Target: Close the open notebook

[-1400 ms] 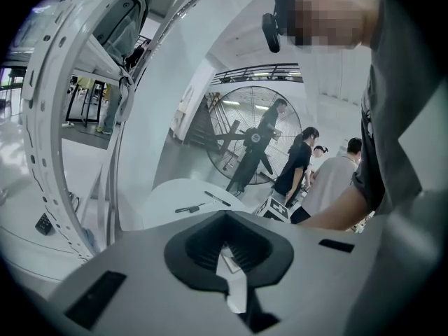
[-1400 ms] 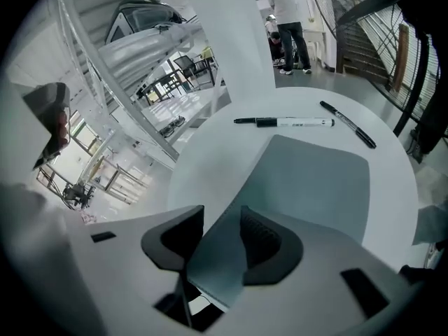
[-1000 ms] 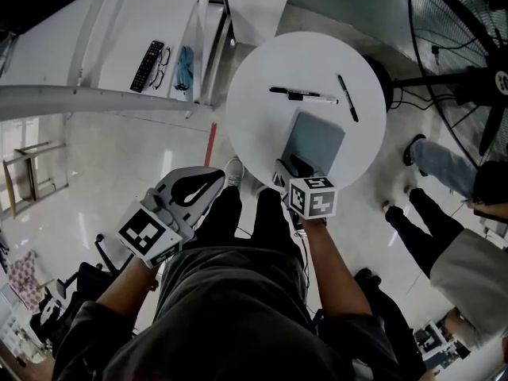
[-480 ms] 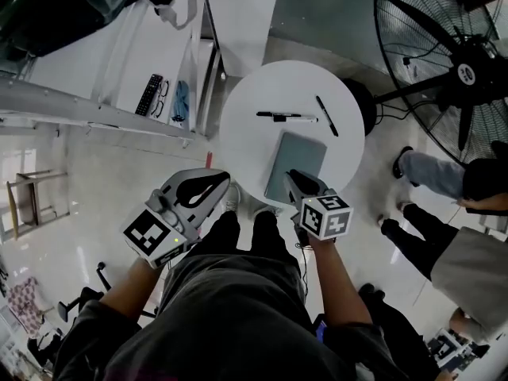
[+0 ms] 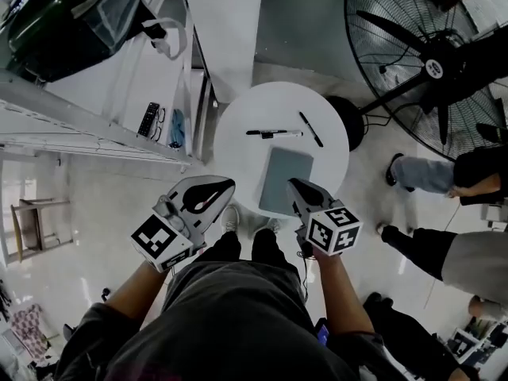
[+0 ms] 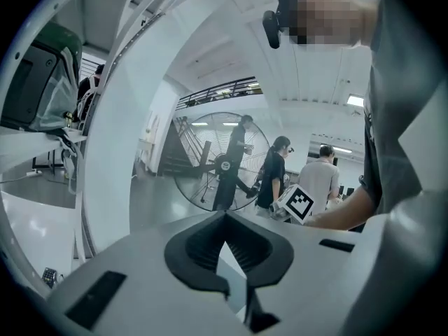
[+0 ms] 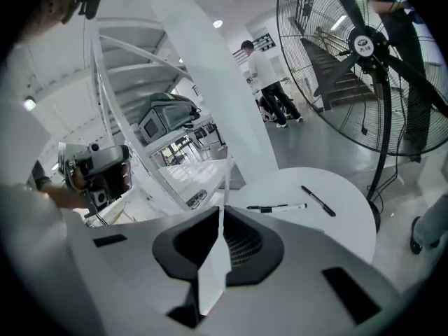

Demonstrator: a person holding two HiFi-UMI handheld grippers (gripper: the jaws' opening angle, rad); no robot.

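Standing fan (image 5: 429, 62), at right on the floor, just beside the table. Round white table (image 5: 238, 153), in front of my legs. My left gripper (image 5: 228, 183) – jaws pressed together, nothing between them – is held off the table's near-left edge. My right gripper (image 5: 293, 182) has just been closing its jaws; they now meet at the tips, with nothing between them. In the head view it overlaps the notebook's near-right part. Notebook (image 5: 282, 173) – closed, plain grey cover up, lying flat and slightly askew on the near half of the table. Marker (image 5: 274, 133) and pen (image 5: 310, 128) lie just beyond it, apart from it.
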